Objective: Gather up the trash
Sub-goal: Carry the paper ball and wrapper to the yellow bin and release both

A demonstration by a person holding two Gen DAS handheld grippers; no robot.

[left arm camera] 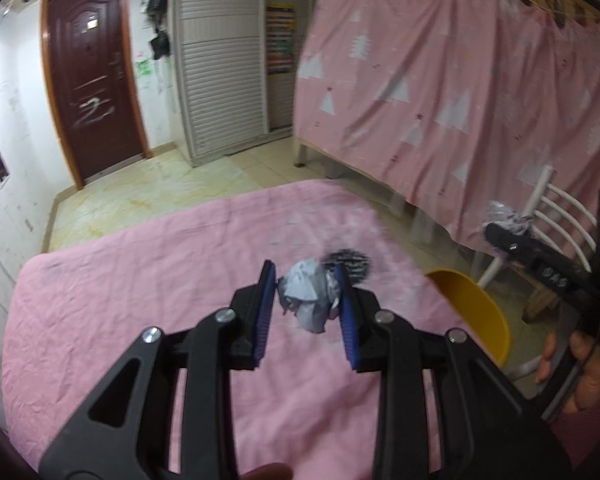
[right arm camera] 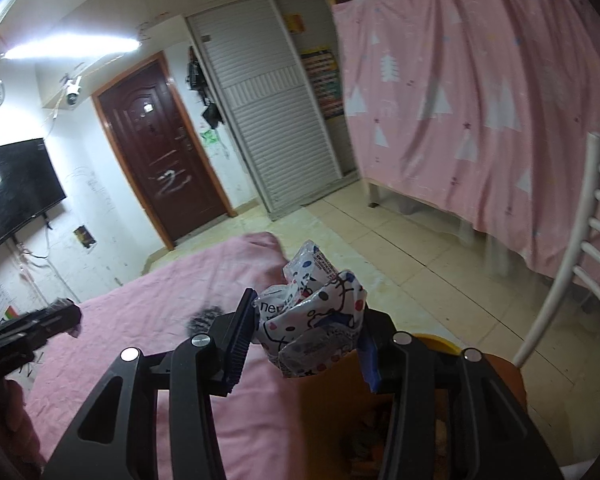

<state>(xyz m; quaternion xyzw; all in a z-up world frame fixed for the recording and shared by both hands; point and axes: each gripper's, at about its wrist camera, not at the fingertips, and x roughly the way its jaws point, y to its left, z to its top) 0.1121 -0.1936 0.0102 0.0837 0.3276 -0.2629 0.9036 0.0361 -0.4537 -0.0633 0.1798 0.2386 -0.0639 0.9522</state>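
Left gripper (left arm camera: 306, 290) clamping a crumpled ball of pale grey-white paper (left arm camera: 308, 300), its blue pads (left arm camera: 263, 312) pressed against either side of the wad, which is held clear above the pink cloth (left arm camera: 140, 300) covering the table. A dark round patch (left arm camera: 350, 262) lies on the cloth just beyond the wad; its nature cannot be told. Right gripper (right arm camera: 306, 328) pinching a crumpled plastic wrapper (right arm camera: 312, 320), white with red, blue and black cartoon print and partial lettering, bunched between the pads and rising above them. The wrapper is held over the edge of the table, above a yellow bin (left arm camera: 476, 312) that stands beside the cloth; in the right wrist view the bin's contents are dim and indistinct. In the left wrist view the right gripper appears at far right, raised and pointing leftward, with the person's hand (left arm camera: 580, 376) wrapped round its handle. Background: dark wooden door (left arm camera: 96, 76), louvred white wardrobe (left arm camera: 220, 60), pink curtain with white tree motifs (left arm camera: 460, 80), white chair back (right arm camera: 592, 248), wall-mounted television (right arm camera: 16, 188).
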